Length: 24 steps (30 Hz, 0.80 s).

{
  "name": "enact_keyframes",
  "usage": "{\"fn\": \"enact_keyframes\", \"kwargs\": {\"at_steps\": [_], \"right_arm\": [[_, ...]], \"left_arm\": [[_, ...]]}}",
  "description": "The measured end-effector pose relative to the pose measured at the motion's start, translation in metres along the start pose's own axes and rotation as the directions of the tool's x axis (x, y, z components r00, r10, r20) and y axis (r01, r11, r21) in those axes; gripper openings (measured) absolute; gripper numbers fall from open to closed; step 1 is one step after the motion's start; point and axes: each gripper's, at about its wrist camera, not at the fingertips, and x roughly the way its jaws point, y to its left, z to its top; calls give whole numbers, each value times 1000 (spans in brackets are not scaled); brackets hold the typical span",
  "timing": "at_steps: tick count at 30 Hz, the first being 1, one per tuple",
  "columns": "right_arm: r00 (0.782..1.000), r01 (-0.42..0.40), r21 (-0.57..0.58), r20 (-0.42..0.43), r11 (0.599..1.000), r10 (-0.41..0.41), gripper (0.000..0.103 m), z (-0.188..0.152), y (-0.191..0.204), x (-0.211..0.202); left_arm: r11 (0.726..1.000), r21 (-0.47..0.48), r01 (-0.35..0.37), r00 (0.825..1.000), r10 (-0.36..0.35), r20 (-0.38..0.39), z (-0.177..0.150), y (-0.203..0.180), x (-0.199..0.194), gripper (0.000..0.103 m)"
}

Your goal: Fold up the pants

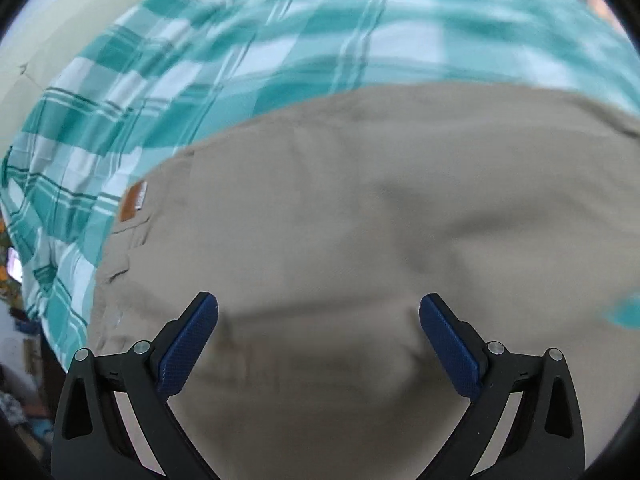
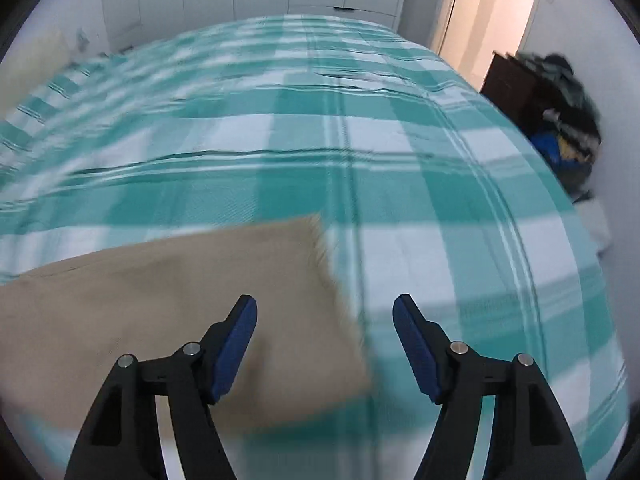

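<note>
Left gripper (image 1: 318,306): jaws spread wide, nothing between the pads, aimed steeply down over the middle of the khaki pants (image 1: 360,208). Cloth fills everything ahead of and beneath its tips. The waist end lies off to its left, marked by an orange brand patch (image 1: 134,202) and what look like belt loops below it.

Right gripper (image 2: 325,308): jaws parted, released, holding nothing. One finger (image 2: 236,344) sits over the pants (image 2: 168,300); the other is over bare bedspread. So the squared end of the garment lies right at these tips and slightly to their left. The edge there looks doubled, probably the leg hems, though blur prevents certainty.

Pants lie flat on a teal-and-white checked bedspread (image 2: 360,168), long axis running crosswise in front of both grippers, from the patch end on the left to the squared end on the right. Judged: legs already laid together, crosswise fold not yet made.

Fabric: plain tan twill, soft creases through the mid-section, no bunching at the edges.

Next grasp likely falls to the right gripper, which is nearest an end; the left is over mid-length.
</note>
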Motion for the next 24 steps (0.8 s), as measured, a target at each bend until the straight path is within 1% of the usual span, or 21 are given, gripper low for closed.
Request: {"fn": "enact_keyframes", "kwargs": {"at_steps": [2,3,4,6,7,8,9,10,11,12,13,14,15,16,17,18,19,20,22,23,24], "right_arm": [[992,-127,-25,-29,992,126,70,-29,18,-29],[967,-249,-54,-72,967,245,70,-59,39,-52],[948,-311,-70,-99,948,304,70,-78,52,-63],[878,-468,-133,-182,874,442,70,-140,100,-92],[858,-504,-168,-209,847,469,70,-167,120,-101],[848,-522,-215,-233,826,476,70,-197,143,-110],[845,-528,-279,-273,802,461,69,-232,169,-116],[852,-514,-312,-294,799,433,68,-250,178,-116],[894,-430,-382,-309,818,326,68,-275,187,-113],[921,-369,-428,-284,825,265,69,-285,182,-112],[944,-315,-460,-243,830,224,75,-290,172,-114],[968,-226,-446,-204,866,148,85,-292,148,-115],[980,-111,-402,-196,909,33,94,-292,114,-110],[979,-87,-361,-204,929,13,100,-292,91,-108],[972,-89,-277,-235,957,22,102,-293,58,-104],[954,-110,-168,-293,980,56,101,-298,23,-98],[948,-108,-109,-309,988,69,102,-300,5,-97],[947,-121,-78,-308,990,92,101,-301,-3,-101],[945,-87,-108,-322,990,48,101,-298,3,-109],[946,-69,-119,-324,990,27,101,-296,8,-113],[951,-53,-129,-309,990,11,101,-288,16,-122]], "left_arm": [[994,34,104,994,-105,27,-23,-12,-31,102],[983,78,166,985,-168,21,-38,-26,-42,102],[968,129,216,976,-218,5,-55,-41,-50,102],[935,230,271,962,-269,-40,-89,-70,-53,102],[917,297,267,963,-260,-64,-110,-89,-52,102],[908,347,235,972,-228,-63,-126,-102,-52,102],[908,377,181,982,-191,-12,-139,-107,-56,102],[907,400,135,984,-170,54,-149,-107,-61,102],[903,417,101,987,-143,71,-152,-105,-62,102],[904,422,62,993,-100,68,-153,-99,-63,102],[911,410,41,995,-73,62,-153,-91,-63,102],[920,391,15,998,-39,52,-153,-78,-61,102],[930,367,-13,999,-2,40,-153,-64,-57,102],[939,342,-27,999,19,28,-154,-49,-51,102],[951,309,-30,1000,28,12,-155,-32,-45,102],[963,268,-18,1000,21,-9,-155,-18,-39,102],[973,230,-1,999,8,-31,-153,-8,-37,102],[982,190,20,999,-10,-53,-150,0,-37,103],[992,119,33,996,-23,-88,-140,14,-41,102],[995,96,34,997,-27,-79,-137,17,-47,101],[996,71,47,998,-44,-44,-125,22,-55,101]]}}
